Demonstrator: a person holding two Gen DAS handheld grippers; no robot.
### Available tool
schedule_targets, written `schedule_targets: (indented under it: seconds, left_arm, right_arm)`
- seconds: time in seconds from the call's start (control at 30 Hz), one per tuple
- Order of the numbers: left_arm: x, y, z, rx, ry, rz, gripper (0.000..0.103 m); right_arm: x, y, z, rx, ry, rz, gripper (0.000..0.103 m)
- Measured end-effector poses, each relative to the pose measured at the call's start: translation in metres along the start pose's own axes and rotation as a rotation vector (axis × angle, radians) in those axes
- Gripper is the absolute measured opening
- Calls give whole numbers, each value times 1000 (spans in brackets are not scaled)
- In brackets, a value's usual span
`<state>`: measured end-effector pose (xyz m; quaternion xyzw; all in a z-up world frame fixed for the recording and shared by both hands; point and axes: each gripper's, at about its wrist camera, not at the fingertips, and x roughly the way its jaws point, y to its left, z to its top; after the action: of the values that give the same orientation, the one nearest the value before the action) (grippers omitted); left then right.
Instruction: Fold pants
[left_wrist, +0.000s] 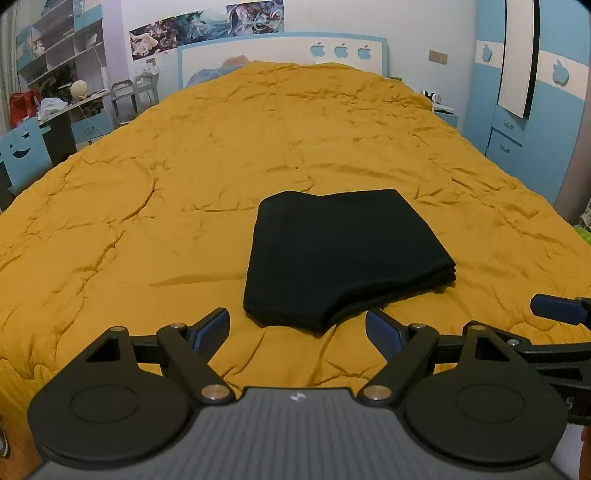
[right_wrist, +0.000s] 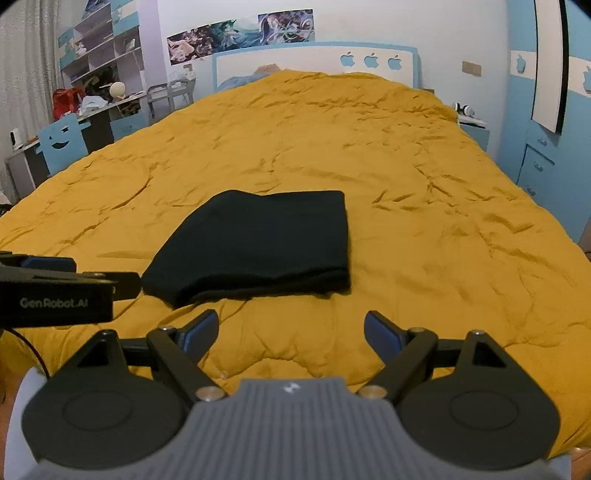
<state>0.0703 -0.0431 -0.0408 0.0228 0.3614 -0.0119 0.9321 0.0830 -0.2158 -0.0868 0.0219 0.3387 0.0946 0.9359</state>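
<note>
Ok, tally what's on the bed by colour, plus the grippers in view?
Black folded fabric pants: 1
Mustard-yellow quilted bedspread: 1
Black two-finger grippers, both open: 2, left gripper, right gripper
Total: 4

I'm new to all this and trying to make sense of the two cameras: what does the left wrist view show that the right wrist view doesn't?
Only the left wrist view shows the left gripper head-on, open and empty, with one blue tip of the right gripper poking in at the right edge.

Only the right wrist view shows the right gripper head-on, open and empty, the left gripper's side marked "GenRobot.AI", and a small white device on the desk at far left.

Both show the folded black pants lying on the yellow bedspread, touched by neither gripper.
</note>
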Motion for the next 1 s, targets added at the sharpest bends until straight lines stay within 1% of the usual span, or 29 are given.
schedule_targets:
  seconds: [1.0]
  left_arm:
    - [-3,-3,1,-5,1,10,97]
  right_arm:
    - [-3,1,0,-1,-16,2,82]
